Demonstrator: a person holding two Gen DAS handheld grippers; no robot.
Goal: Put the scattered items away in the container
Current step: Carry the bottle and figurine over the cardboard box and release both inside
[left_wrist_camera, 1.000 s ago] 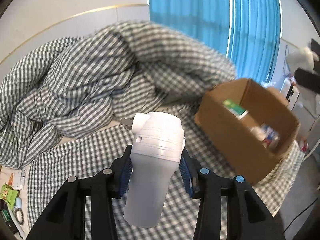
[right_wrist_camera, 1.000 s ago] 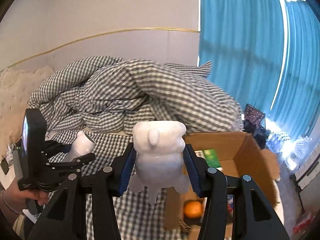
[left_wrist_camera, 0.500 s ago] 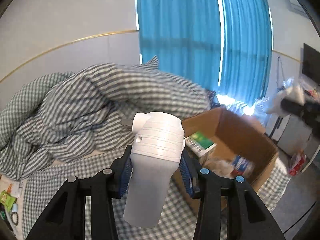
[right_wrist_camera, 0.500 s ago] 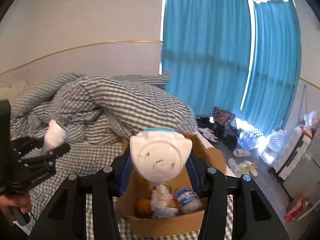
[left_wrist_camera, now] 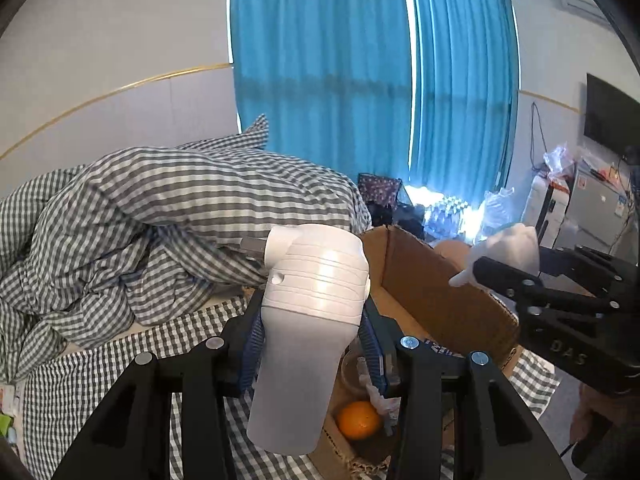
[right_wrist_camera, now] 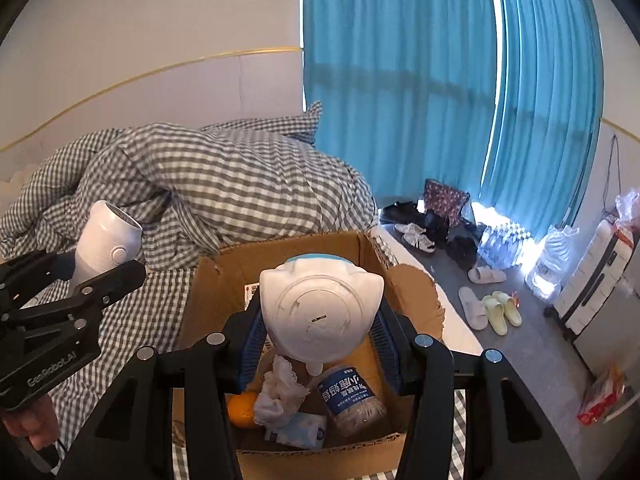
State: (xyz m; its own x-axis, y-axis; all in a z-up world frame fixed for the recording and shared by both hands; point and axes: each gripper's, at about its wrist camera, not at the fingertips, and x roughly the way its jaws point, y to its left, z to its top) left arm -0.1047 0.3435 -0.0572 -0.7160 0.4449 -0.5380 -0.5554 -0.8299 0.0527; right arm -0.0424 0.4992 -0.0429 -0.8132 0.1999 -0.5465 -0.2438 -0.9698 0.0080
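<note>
A: What is changed since a moment ago?

B: The right gripper (right_wrist_camera: 320, 344) is now brought above the cardboard box (right_wrist_camera: 416, 292), jaws clenched on a smooth white toy (right_wrist_camera: 320, 312). It is judged ready for release.

A: And the other?

B: The left gripper (left_wrist_camera: 312, 344), jaws clenched on a ribbed white bottle (left_wrist_camera: 308, 320), is now held at the box edge, over the checked bed (left_wrist_camera: 100, 380). An orange (right_wrist_camera: 242, 408) and a plastic jar (right_wrist_camera: 352, 396) are already lying inside.

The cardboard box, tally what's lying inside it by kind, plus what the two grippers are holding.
In the cardboard box:
orange: 1
blue-label jar: 1
white cloth: 1
tissue pack: 1
Held:
white bottle: 1
white toy: 1
Total: 6
</note>
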